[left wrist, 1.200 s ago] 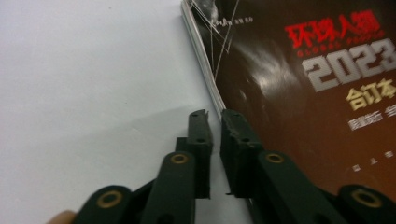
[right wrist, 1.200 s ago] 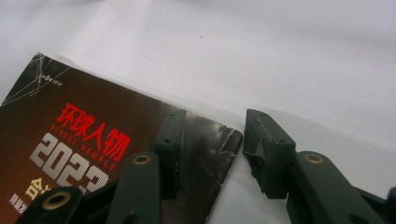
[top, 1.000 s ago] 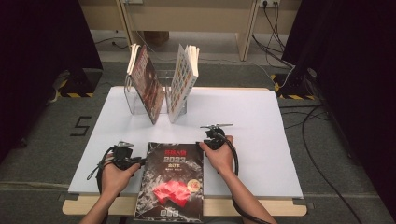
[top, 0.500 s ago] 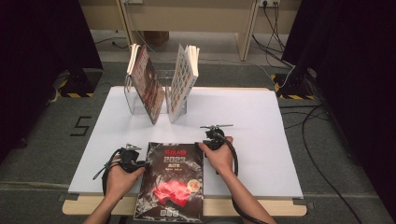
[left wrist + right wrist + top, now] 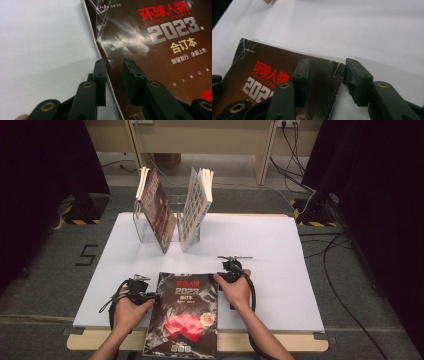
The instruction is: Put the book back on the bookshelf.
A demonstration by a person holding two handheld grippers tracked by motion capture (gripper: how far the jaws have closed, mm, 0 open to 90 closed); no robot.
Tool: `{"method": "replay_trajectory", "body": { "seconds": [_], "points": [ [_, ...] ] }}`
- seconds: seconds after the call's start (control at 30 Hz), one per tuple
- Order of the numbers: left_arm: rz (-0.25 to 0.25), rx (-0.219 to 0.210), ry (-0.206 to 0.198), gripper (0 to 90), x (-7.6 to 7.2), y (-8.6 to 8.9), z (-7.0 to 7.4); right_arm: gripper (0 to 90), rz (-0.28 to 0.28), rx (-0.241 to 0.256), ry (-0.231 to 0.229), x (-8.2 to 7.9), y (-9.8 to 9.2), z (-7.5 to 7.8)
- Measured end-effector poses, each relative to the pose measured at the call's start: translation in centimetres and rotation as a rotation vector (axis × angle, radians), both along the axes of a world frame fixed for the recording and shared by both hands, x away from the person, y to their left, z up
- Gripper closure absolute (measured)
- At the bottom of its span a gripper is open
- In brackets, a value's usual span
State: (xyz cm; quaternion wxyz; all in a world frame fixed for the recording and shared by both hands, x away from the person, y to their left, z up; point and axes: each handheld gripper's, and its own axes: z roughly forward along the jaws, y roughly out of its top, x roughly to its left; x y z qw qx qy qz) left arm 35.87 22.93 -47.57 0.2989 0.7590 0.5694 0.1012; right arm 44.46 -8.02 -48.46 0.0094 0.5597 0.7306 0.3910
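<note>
Printed words on the dark magazine cover

The magazine (image 5: 160, 50) carries red characters 环球人物 above "GLOBAL PEOPLE", a large silver "2023" with a small 年, yellow 合订本, and white 限量发行 全面上市; a "5" (image 5: 88, 254) is marked on the grey floor.

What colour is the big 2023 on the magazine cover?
Silver-grey, on the dark glossy magazine; the left gripper view shows it best.

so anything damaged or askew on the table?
Yes: the magazine has a torn, creased top corner between the right gripper jaws, and its near end overhangs the table edge. The left gripper straddles its other edge, cover wrinkled there.
</note>
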Motion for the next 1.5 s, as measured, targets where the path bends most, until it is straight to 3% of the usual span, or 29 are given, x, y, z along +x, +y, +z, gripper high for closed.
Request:
{"method": "replay_trajectory", "body": {
  "seconds": [0.27,0.57,0.9,1.13,1.3,1.5],
  "points": [
    [0.004,0.007,-0.008,72.1,-0.1,-0.1,0.0,56.6,0.009,-0.011,0.022,0.1,0.0,0.2],
    [0.002,0.016,-0.005,72.3,-0.2,-0.1,0.0,56.5,-0.025,0.037,0.063,0.3,-0.1,0.2],
    [0.005,0.021,-0.008,72.4,-0.2,-0.2,0.0,56.1,-0.010,0.033,0.097,0.0,0.0,0.4],
    [-0.008,0.031,-0.015,72.3,-0.3,-0.2,0.0,68.4,0.044,0.007,0.120,-0.3,0.3,0.5],
    [-0.005,0.023,-0.022,72.2,-0.4,-0.1,0.0,82.4,0.062,0.045,0.137,-0.3,0.3,0.9],
    [-0.006,-0.009,-0.024,68.7,-0.4,0.3,-0.1,86.8,0.094,0.056,0.114,-0.5,0.5,1.9]
  ]
}}
